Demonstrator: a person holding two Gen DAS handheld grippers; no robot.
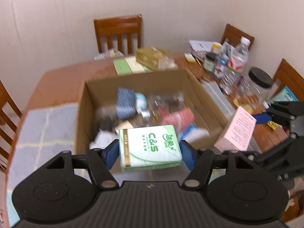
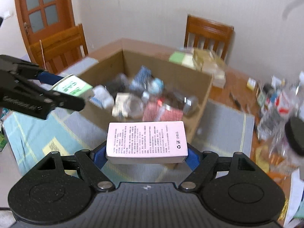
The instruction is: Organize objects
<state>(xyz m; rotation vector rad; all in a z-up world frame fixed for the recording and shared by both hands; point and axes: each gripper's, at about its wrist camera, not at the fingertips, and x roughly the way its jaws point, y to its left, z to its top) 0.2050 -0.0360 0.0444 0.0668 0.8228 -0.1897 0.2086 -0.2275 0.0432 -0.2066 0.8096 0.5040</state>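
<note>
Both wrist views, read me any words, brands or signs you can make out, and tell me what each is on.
"C&S": green tissue pack in the left gripper.
Chinese logo beside it: too blurred.
Recycling symbol: pink box in the right gripper.
Its fine print: too small.
Table clutter labels: blurred.

We see the left gripper (image 1: pixel 150 152) and right gripper (image 2: pixel 147 153) alike: black textured bodies, two round discs each, silver pivot screws, angular black linkages, blue finger pads (image 1: pixel 111 152).
</note>
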